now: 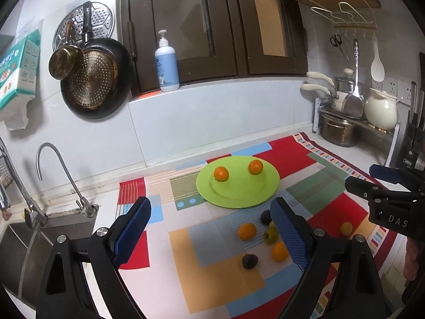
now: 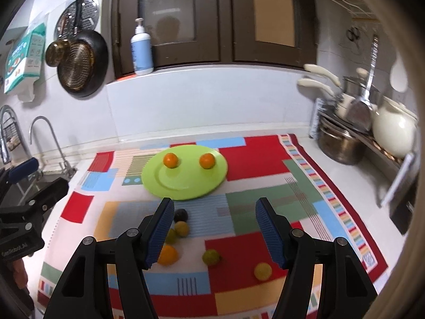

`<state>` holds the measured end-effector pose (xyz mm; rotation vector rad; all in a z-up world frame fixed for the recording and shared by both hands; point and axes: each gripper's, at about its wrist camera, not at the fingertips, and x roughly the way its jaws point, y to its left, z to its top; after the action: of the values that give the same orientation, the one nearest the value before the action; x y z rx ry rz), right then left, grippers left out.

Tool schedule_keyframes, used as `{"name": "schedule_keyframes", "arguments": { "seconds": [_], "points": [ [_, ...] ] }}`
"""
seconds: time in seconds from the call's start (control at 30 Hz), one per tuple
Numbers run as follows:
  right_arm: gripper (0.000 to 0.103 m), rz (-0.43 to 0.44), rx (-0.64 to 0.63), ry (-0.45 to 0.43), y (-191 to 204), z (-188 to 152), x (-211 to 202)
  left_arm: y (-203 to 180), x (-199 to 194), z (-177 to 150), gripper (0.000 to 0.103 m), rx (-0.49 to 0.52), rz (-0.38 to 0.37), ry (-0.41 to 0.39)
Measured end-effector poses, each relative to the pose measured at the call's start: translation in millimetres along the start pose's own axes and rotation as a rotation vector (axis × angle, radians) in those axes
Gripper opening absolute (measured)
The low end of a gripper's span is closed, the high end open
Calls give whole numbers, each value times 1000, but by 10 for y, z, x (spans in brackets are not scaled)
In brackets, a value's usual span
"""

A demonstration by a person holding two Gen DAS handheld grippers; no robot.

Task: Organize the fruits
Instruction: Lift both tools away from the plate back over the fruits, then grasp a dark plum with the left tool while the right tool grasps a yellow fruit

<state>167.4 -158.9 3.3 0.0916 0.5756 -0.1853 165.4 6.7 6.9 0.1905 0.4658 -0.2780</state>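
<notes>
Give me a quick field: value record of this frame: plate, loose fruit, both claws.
plate: green plate on the patchwork mat, holding two oranges
loose fruit: several pieces on the mat in front of the plate, orange, dark, green and yellow
left claw: open, empty, above the loose fruit
right claw: open, empty
sink: faucet left of the mat

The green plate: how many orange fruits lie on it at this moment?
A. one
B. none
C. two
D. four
C: the green plate carries two orange fruits, one on its left part and one on its right part; all the other fruits lie on the patterned cloth in front of it.
</notes>
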Motion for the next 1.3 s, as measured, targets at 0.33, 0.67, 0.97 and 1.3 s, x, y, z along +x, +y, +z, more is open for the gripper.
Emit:
{"name": "schedule_keyframes", "arguments": {
  "seconds": [0.33, 0.67, 0.97, 1.3],
  "points": [
    [64, -53, 62, 57, -120, -288, -4, -86, 120, -255, 92, -7, 2, 56],
    [64, -78, 105, 165, -232, -573, 205, -225, 381, -537, 92, 11, -25, 164],
    [64, -79, 174, 278, -394, -813, 456, -347, 621, -704, 81, 21, -46, 229],
    [54, -89, 210, 337, -511, -951, 718, -454, 970, -860, 64, 16, -73, 321]
  ]
}}
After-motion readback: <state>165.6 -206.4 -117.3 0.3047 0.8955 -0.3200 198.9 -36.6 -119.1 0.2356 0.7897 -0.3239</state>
